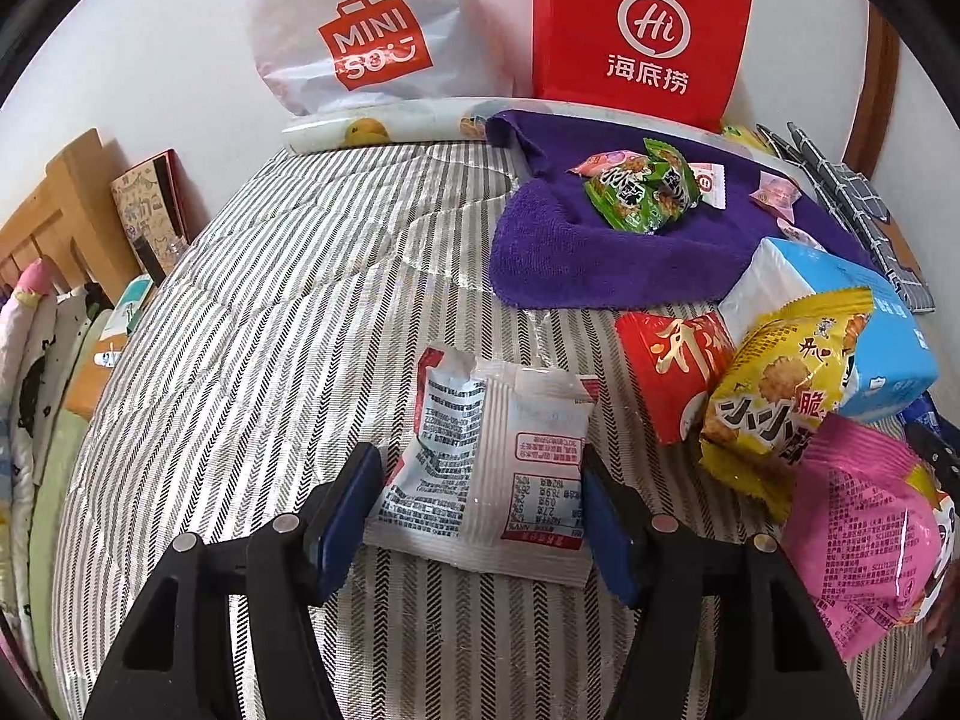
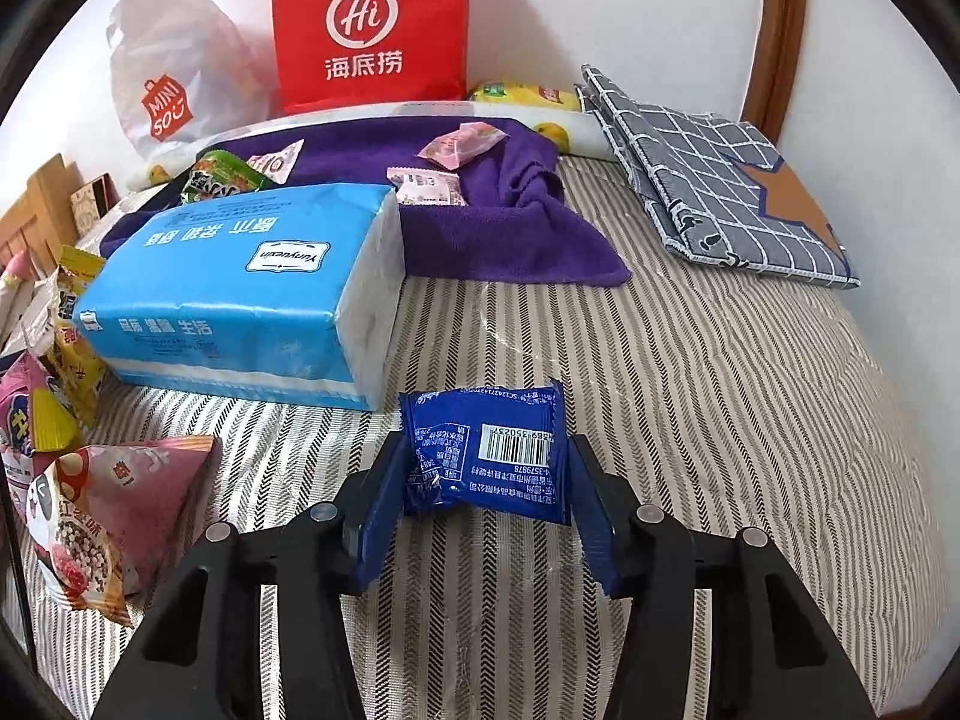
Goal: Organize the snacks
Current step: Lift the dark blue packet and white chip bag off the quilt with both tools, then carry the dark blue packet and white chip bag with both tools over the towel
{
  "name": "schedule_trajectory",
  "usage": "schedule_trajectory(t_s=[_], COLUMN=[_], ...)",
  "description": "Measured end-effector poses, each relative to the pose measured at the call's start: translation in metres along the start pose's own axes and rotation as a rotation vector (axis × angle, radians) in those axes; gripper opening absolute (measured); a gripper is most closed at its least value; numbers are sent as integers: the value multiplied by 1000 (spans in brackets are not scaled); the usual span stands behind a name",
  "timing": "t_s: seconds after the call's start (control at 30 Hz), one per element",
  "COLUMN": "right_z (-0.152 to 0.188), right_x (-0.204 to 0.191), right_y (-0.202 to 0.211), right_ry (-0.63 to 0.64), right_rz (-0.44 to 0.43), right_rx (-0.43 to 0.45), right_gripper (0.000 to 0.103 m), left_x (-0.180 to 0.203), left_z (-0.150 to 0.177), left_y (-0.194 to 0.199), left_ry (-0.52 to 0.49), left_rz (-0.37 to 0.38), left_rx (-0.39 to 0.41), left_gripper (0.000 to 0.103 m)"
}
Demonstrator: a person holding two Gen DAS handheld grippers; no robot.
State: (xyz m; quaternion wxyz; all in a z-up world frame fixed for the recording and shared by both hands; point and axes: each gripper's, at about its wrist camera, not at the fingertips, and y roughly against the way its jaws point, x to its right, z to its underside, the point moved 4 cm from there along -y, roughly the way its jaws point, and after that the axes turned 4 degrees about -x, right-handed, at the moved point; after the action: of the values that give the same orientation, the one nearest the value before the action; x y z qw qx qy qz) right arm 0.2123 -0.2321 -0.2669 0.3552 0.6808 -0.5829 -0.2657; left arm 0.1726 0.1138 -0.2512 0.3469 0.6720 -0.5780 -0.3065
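**Two packets, two grippers, one striped bed**

Two snack packets lie on a bed cover (image 1: 270, 312) with grey and white stripes. White wall stands behind the bed. A white shopping bag (image 1: 372, 30) and a red paper bag (image 1: 642, 30) lean on that wall. A purple towel (image 1: 558, 240) is spread near the far edge, with a green snack packet (image 1: 642, 192) and a few small pink sweets on it. A grey checked cloth (image 2: 720, 180) lies folded at the far right. A wooden frame shows at the left side.

A big blue tissue pack (image 2: 240, 294) lies in the middle. Just beside it sit a red packet (image 1: 672, 372), a yellow packet (image 1: 774, 408) and a pink packet (image 1: 864, 528), all in a heap.

The left gripper (image 1: 480, 486) has its jaws apart around a white packet (image 1: 486, 468). The packet lies flat, printed back up, its long way running away from the gripper and its torn-looking end pointing to the far wall. The right finger touches its edge. The left finger sits just off it.

The right gripper (image 2: 486, 468) has a small blue packet (image 2: 486, 456) between its jaws. The packet lies flat with its barcode up, its long way running across from finger to finger. Both fingers touch its ends, and the left end looks crumpled.
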Motion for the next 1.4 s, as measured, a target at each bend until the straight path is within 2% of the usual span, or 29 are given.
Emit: schedule_trajectory(t_s=[0.17, 0.47, 0.53, 1.1, 1.27, 1.4], right_z=[0, -1, -1, -1, 0, -1], right_x=[7, 1, 1, 7, 8, 5], right_y=[0, -1, -1, 7, 26, 48], right_ry=[-42, -26, -25, -43, -55, -44], right_rz=[-55, -42, -54, -108, -121, -116], right_rx=[-6, -7, -5, 5, 30, 74], right_gripper=[52, 53, 47, 44, 44, 44], left_x=[0, 1, 1, -1, -3, 1], left_z=[0, 0, 0, 0, 6, 11], left_y=[-1, 0, 0, 6, 17, 26], left_ry=[4, 1, 2, 2, 31, 27], left_rz=[-5, -2, -2, 18, 85, 89], left_rx=[0, 3, 4, 0, -18, -15], left_gripper=[65, 62, 61, 60, 60, 60])
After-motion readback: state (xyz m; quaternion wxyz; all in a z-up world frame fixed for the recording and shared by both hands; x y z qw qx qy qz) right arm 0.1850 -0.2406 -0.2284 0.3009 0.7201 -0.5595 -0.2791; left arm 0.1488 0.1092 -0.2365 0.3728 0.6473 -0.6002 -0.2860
